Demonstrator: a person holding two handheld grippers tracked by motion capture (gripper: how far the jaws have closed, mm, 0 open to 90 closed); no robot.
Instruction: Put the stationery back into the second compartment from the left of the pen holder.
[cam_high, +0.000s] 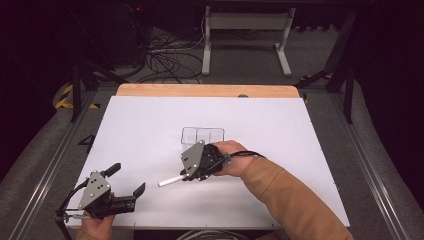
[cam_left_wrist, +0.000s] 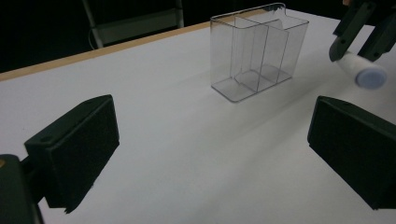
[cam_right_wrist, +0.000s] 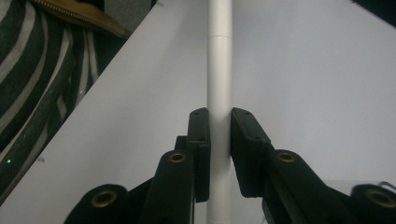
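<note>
A clear plastic organizer (cam_high: 202, 136) stands upright near the middle of the white tabletop (cam_high: 150, 125), split by transparent walls into compartments. In the left gripper view the organizer (cam_left_wrist: 257, 56) shows bare floor in each compartment.

Around it the tabletop carries little else. A strip of wooden edge (cam_high: 207, 90) runs along the far side, and beyond it lie a tangle of cables (cam_high: 165, 60) and the white legs of a stand (cam_high: 245, 40) on the floor. The person's striped clothing (cam_right_wrist: 37, 84) shows beside the tabletop's near edge in the right gripper view.

The right gripper (cam_high: 187, 176) sits just in front of the organizer, on its near side, held in a hand with a tan sleeve (cam_high: 295, 200). Its jaws are pressed on a white marker (cam_high: 171, 181), pinching it partway along the barrel; the marker (cam_right_wrist: 219, 70) runs straight out past the jaw tips. In the high view the marker sticks out toward the left, its free end low over the tabletop, apart from the organizer.

The left gripper (cam_high: 127, 181) rests near the front left corner of the tabletop, jaws spread wide with nothing between them, well apart from the marker (cam_left_wrist: 362, 70).
</note>
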